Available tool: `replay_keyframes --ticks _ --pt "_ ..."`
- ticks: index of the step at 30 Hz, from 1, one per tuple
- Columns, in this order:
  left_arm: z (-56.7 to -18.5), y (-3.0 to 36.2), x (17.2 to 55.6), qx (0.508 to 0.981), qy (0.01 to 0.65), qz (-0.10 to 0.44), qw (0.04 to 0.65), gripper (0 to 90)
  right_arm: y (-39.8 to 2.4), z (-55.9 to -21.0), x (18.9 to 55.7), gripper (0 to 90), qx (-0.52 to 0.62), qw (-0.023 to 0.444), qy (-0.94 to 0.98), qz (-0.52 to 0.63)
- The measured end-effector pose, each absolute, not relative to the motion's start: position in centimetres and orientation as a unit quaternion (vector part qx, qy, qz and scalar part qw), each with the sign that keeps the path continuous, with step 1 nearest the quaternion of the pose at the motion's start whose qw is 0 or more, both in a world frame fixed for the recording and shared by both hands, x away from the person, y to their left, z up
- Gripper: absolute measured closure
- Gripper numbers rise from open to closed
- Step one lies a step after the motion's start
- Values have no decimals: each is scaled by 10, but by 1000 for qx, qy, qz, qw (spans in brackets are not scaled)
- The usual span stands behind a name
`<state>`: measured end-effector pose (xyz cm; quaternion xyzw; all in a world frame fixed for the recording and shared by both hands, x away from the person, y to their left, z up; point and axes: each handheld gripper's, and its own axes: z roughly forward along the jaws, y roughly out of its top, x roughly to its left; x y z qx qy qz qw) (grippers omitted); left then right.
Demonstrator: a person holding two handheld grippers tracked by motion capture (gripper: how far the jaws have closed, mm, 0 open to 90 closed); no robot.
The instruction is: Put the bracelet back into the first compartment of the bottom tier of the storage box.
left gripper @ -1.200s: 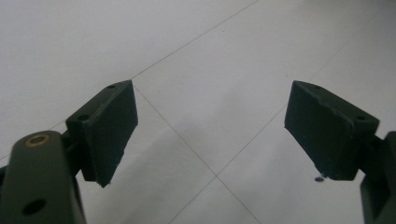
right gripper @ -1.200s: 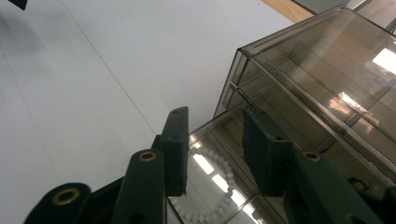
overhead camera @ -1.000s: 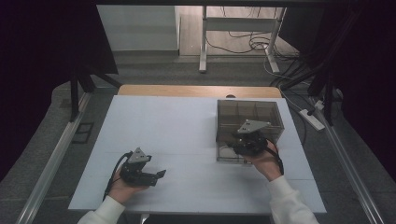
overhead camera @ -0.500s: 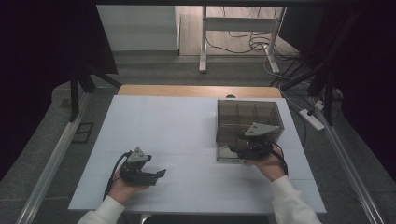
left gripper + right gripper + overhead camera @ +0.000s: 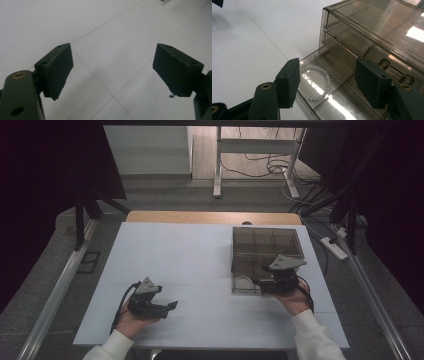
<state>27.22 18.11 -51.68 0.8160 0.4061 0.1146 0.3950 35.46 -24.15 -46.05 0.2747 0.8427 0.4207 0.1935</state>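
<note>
White sheeting covers the bench. At its right stands a smoky drawer box, its lower drawer pulled out, a bead bracelet inside. Right hand-held gripper has just been opening, nothing gripped; left hand-held gripper rests wide, empty.

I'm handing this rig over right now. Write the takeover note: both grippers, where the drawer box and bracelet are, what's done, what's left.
Left gripper: open, empty, low over the bare white table, well away from the box.
Right gripper: jaws have just been opening, nothing between them, at the pulled-out lower drawer.
Smoky clear drawer box: on the table's right side, upper drawer closed.
White bead bracelet: lying flat in the open drawer's corner compartment, released.
Done: drawer out, bracelet inside.
Left, probably: push the drawer shut and withdraw.
</note>
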Motion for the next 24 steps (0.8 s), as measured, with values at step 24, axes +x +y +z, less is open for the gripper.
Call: replay_keyframes --ticks 24 --pt "-516 180 277 817 403 114 395 164 -305 -476 310 343 319 208 816 434"
